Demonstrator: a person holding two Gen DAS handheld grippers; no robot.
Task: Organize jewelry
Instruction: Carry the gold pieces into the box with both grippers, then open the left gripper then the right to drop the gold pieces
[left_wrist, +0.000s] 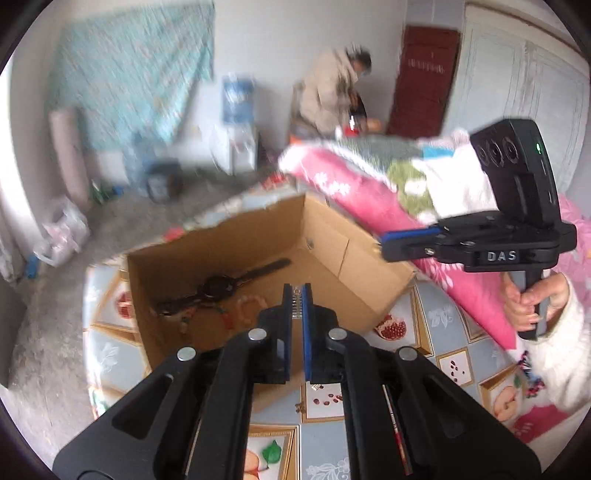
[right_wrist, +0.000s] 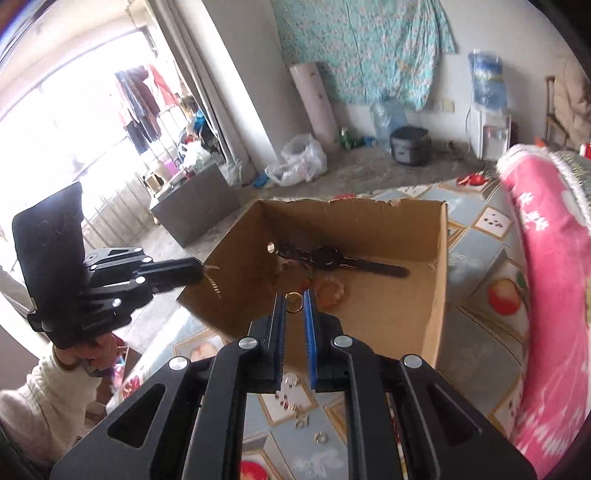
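Nearest the left wrist camera, the left gripper (left_wrist: 296, 295) is clamped on a small silvery chain piece (left_wrist: 296, 303) hanging between its blue pads, while in the right wrist view the right gripper (right_wrist: 294, 301) pinches a gold ring (right_wrist: 294, 302) at its tips. Both hang above the open cardboard box (right_wrist: 441, 258) on the fruit-patterned tablecloth (left_wrist: 439, 314), where a few small pieces (right_wrist: 320, 437) lie loose. Inside the box lie a black watch (right_wrist: 327, 257) and a pinkish bracelet (right_wrist: 330, 290); a pink quilt (right_wrist: 546, 295) is heaped beside it.
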